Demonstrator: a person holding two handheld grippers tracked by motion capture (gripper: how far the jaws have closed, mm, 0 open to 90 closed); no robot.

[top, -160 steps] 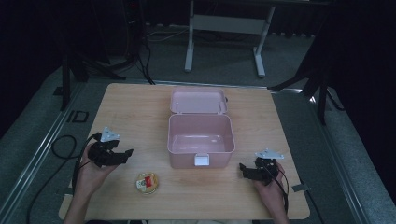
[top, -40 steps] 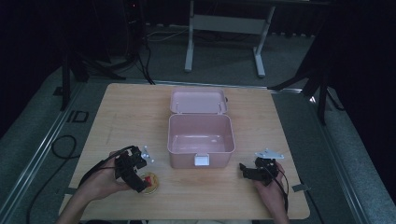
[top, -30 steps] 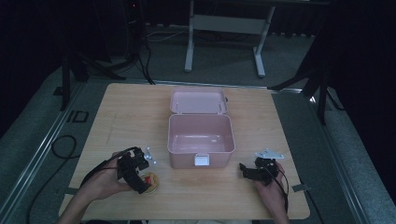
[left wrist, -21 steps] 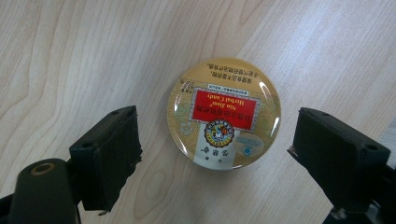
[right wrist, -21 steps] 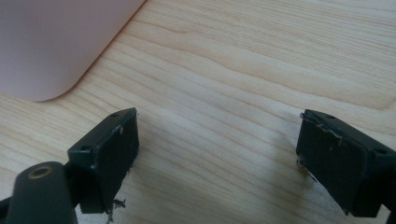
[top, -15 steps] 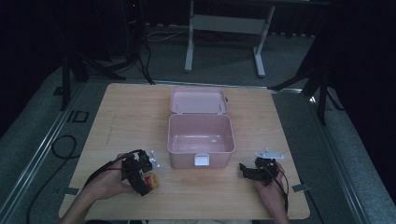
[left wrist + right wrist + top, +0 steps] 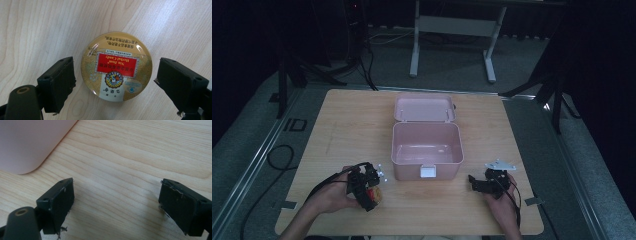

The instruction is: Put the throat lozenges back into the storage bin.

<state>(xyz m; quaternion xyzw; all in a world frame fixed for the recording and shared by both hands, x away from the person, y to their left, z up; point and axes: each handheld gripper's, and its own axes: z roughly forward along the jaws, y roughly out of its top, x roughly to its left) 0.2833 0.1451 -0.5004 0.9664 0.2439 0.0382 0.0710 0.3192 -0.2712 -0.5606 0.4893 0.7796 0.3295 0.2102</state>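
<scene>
Candy tin (image 7: 116, 66) between open left tongs (image 7: 115, 83)

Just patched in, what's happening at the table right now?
A person holds a tool in each hand. The left tool is open and straddles a round herbal candy tin lying flat on the wooden table; its jaws stand either side, not touching it. The right tool rests open on bare wood near the open, empty pink box.

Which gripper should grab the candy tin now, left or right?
Left. The left gripper is open with its jaws either side of the candy tin; the right gripper sits open on bare table beyond the pink box.
</scene>
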